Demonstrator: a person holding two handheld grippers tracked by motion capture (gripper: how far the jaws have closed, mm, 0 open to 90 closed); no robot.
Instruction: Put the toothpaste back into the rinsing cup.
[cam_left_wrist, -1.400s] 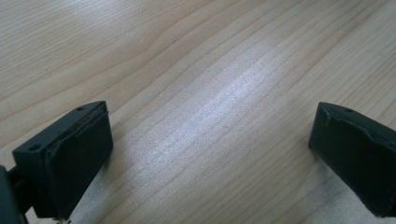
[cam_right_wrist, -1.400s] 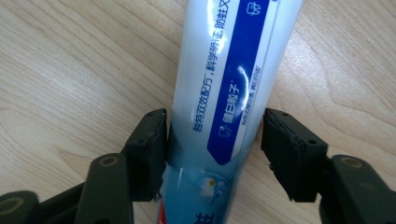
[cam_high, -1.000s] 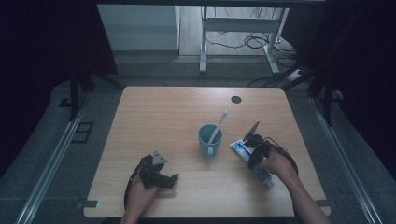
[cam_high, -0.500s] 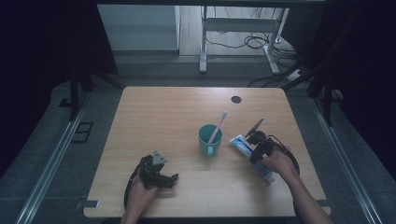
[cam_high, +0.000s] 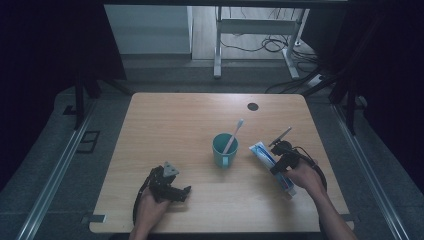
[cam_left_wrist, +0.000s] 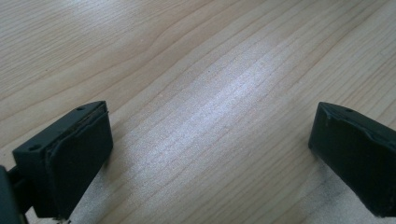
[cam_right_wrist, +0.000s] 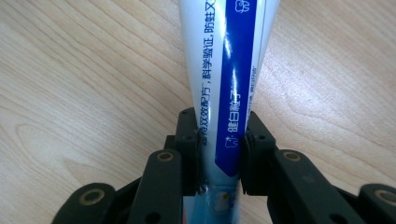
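Just left of the toothpaste tube (cam_high: 270, 160): a teal cup (cam_high: 223, 149) holding a toothbrush (cam_high: 233, 135), close by. Clamped across the tube's flat tail by the right gripper (cam_right_wrist: 219, 140), jaws just closed on it. Bare table (cam_high: 175, 120) beyond; right edge near. Far left of the tube: left gripper (cam_left_wrist: 210, 154), wide open, empty.
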